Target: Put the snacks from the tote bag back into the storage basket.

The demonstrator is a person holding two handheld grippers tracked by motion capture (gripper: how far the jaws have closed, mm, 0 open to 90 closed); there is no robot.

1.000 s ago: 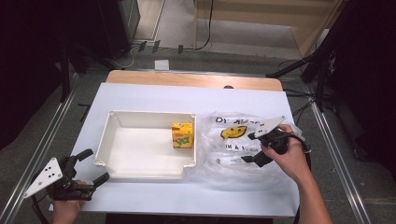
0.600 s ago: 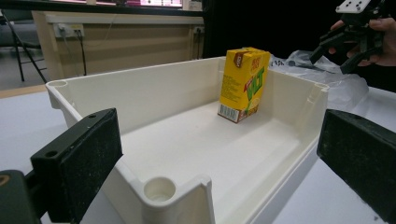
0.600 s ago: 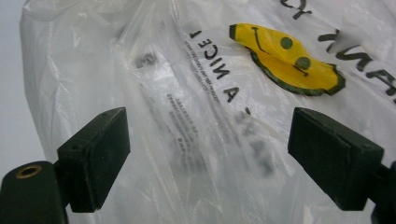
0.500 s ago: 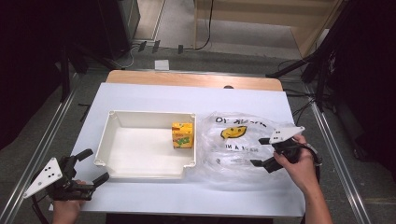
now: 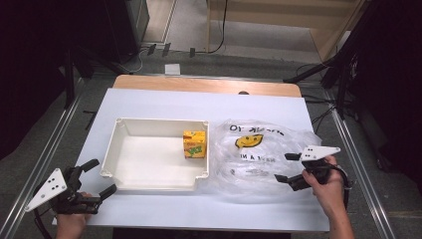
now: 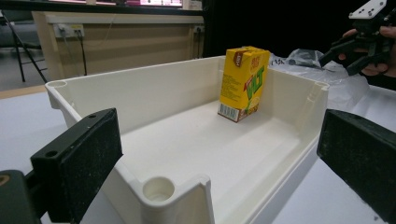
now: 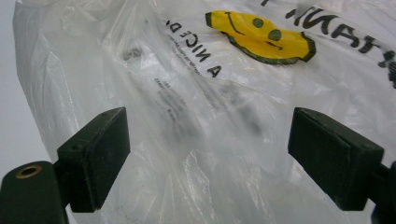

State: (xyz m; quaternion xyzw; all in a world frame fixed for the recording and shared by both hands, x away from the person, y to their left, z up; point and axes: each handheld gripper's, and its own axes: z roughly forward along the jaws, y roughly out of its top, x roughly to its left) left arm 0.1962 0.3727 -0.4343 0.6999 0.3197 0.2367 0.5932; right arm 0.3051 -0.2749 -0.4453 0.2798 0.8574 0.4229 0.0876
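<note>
A white plastic tray (image 5: 122,172) (image 6: 187,88) lies on the white table, and a yellow juice carton (image 5: 194,144) (image 6: 243,82) stands upright in its far right corner. To the tray's right is a crumpled clear plastic bag (image 5: 259,159) (image 7: 201,102) printed with a yellow smiley face. My left gripper (image 5: 94,177) (image 6: 219,158) is open at the tray's near left corner, jaws straddling that corner. My right gripper (image 5: 287,167) (image 7: 205,158) is open over the bag's right edge, nothing between its jaws.
The table's wooden far edge (image 5: 206,84) lies beyond the white sheet. Metal rails (image 5: 45,164) run along both sides of the table. Cables and stands (image 5: 343,64) sit on the floor beyond. Bare table stretches behind the tray and bag.
The right gripper has drawn back to the right, off the middle of the bag toward its right edge. The left gripper and the carton have stayed put.
</note>
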